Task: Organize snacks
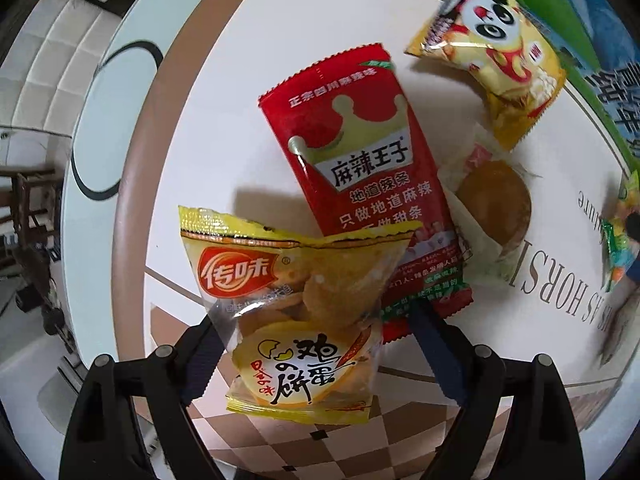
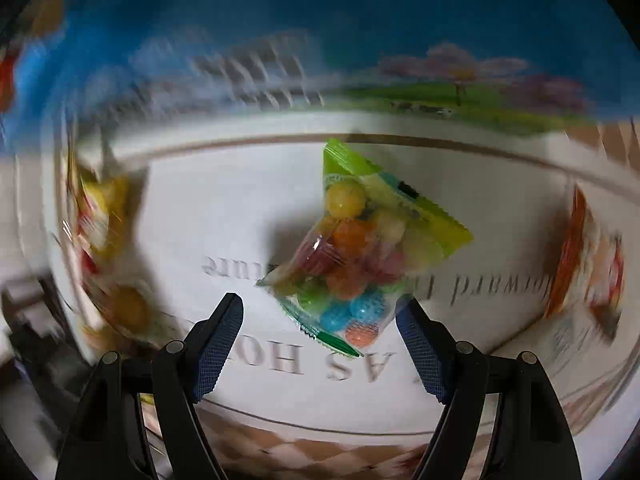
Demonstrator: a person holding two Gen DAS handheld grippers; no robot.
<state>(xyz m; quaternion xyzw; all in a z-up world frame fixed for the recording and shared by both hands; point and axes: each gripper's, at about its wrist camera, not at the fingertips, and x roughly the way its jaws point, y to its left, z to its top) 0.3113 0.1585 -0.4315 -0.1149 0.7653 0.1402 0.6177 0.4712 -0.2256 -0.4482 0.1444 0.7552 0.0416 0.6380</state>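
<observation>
The left tongs (image 1: pixel 316 354) stand spread, with the yellow egg-biscuit packet (image 1: pixel 298 320) lying between their blue pads; whether the pads touch the packet cannot be told. The packet's upper edge overlaps the lower end of a red spicy-strip packet (image 1: pixel 368 184), which lies on the white counter (image 1: pixel 208 120). Just beside the red packet sits a clear-wrapped round cake (image 1: pixel 494 204), and above that a yellow panda-print packet (image 1: pixel 492 68) near the counter's far edge.

The right tongs (image 2: pixel 320 322) are also spread wide, gripping nothing. A clear bag of coloured candy balls (image 2: pixel 356 256) with a green top lies on the counter ahead of them, its lower corner reaching between the pads. That view is heavily blurred, with an orange-and-white packet (image 2: pixel 588 264) at the right.
</observation>
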